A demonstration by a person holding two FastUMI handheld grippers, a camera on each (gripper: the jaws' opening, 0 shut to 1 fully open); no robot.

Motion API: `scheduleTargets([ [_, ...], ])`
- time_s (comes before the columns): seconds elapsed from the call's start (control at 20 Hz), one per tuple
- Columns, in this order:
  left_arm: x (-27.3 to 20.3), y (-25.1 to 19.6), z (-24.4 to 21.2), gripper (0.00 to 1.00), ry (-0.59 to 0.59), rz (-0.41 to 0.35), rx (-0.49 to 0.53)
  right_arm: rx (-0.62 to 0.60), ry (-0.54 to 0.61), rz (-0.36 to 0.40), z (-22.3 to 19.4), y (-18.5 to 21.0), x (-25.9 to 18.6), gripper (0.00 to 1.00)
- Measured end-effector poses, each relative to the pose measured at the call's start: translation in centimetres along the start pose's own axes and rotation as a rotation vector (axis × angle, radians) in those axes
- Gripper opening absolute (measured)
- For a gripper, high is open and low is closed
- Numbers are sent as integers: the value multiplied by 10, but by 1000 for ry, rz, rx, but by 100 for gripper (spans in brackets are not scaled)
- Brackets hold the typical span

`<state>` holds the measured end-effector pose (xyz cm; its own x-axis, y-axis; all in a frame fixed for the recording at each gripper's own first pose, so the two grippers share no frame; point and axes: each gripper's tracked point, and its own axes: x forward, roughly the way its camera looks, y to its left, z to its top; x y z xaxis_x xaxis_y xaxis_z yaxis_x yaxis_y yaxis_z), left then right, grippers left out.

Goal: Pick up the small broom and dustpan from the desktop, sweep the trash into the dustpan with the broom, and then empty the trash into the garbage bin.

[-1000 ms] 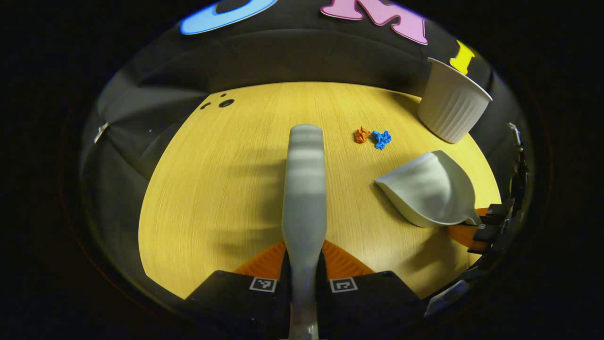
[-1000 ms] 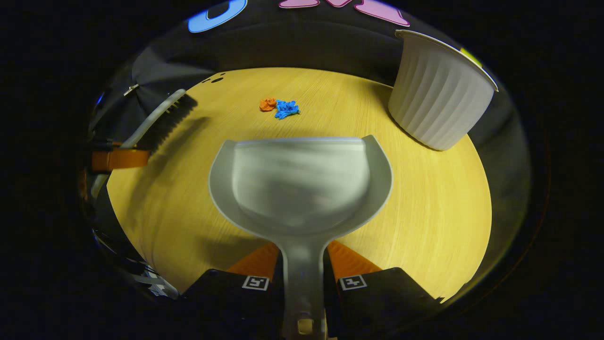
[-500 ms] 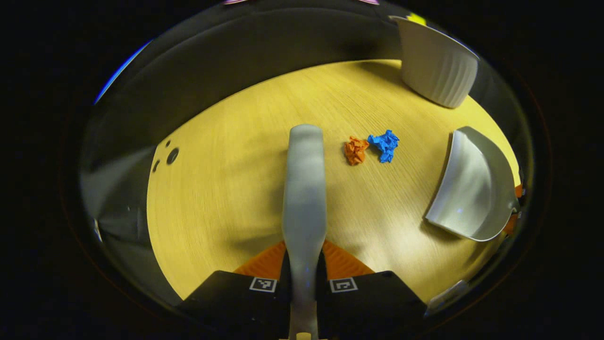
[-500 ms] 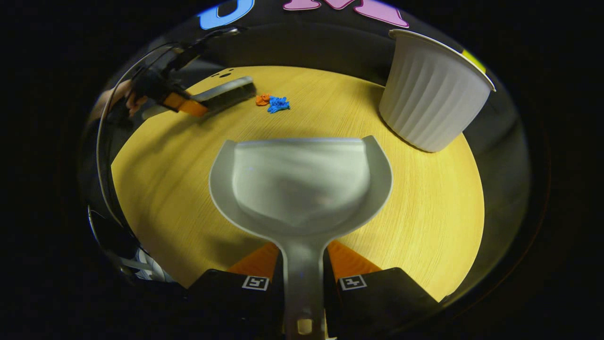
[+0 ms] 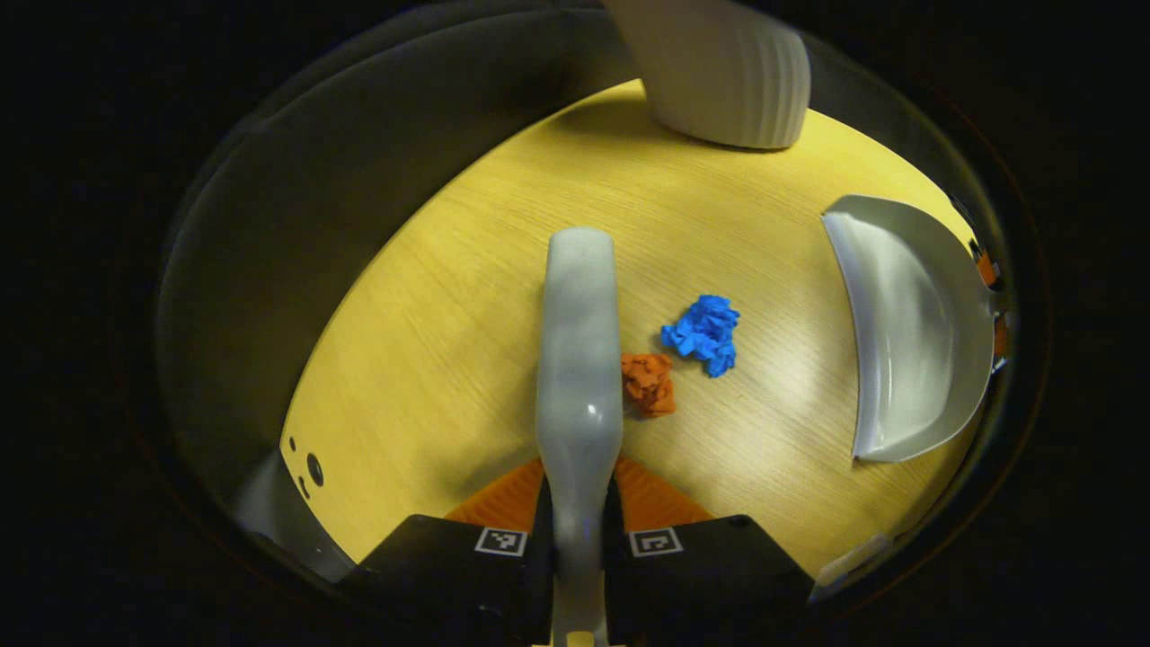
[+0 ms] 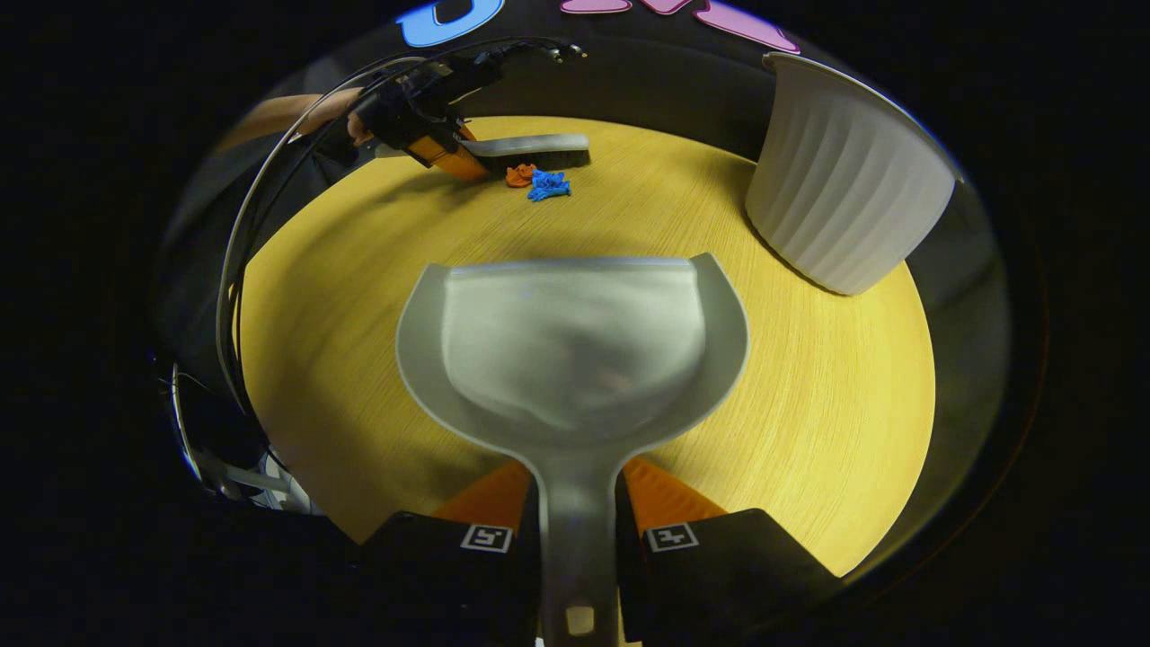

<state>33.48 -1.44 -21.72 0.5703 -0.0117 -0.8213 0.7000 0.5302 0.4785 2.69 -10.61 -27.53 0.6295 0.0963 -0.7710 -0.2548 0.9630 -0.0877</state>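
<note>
Left gripper is clamped on the smooth grey broom; crumpled orange scrap and blue scrap lie just beside it on the wood-grain desktop. Right gripper grips the scoop-shaped dustpan, near the ribbed white bin.

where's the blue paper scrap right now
In the left gripper view the blue scrap lies on the table, just beyond the orange scrap, between the broom and the dustpan.
</note>
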Motion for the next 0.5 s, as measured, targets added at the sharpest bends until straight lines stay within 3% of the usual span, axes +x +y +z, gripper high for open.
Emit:
scheduleTargets([
  [0.3, -11, -79, 1, 25, 25, -227, 45, -34, 6, 5, -2, 0, 0, 39],
  [0.35, -15, -93, 1, 27, 25, -254, 47, -38, 11, 10, -4, 1, -1, 43],
  [0.5, -31, -138, -3, 27, 33, -358, 56, -43, 1, 22, -2, -1, 1, 39],
])
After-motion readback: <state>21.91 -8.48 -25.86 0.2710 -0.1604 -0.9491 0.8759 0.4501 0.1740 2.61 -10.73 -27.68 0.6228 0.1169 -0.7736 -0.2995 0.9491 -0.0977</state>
